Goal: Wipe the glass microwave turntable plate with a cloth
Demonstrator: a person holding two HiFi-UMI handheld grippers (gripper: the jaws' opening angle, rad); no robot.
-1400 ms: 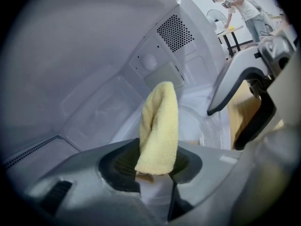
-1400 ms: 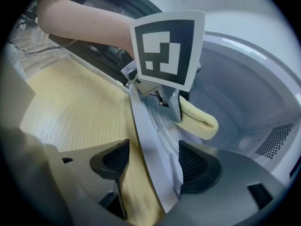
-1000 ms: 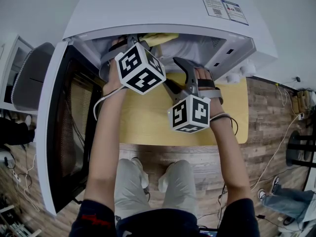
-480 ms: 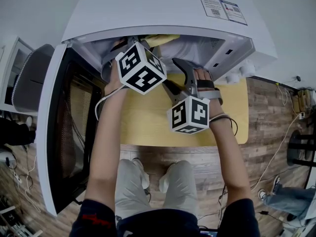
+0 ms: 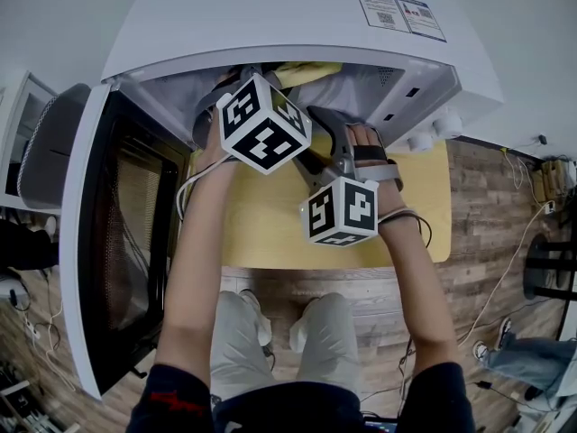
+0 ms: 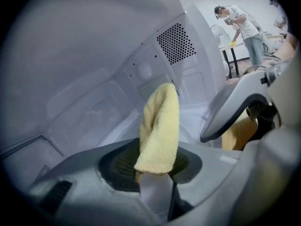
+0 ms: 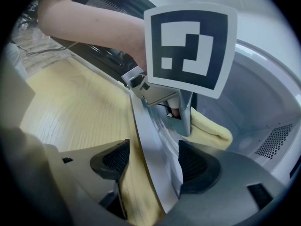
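Both grippers reach into the open white microwave [image 5: 270, 16]. My left gripper [image 6: 155, 173] is shut on a folded yellow cloth [image 6: 157, 131], which sticks up between its jaws inside the cavity. The cloth [image 7: 209, 126] shows again beside the left gripper [image 7: 183, 119] under its marker cube. The glass turntable plate [image 7: 146, 140] shows edge-on, its rim running between the jaws of my right gripper [image 7: 155, 166], which looks shut on it. In the head view the cloth [image 5: 302, 72] peeks out above the left gripper [image 5: 263, 123]; the right gripper [image 5: 341, 152] sits just beside it.
The microwave door [image 5: 117, 242] hangs open at the left. A yellow table top [image 5: 261, 215] lies under the arms, with wood floor beyond. A perforated vent [image 6: 176, 44] marks the cavity wall. A person [image 6: 240, 27] stands far off at a table.
Both grippers stay in the cavity. The left gripper's cube has edged slightly right, and the view has shifted a little. The holds look unchanged.
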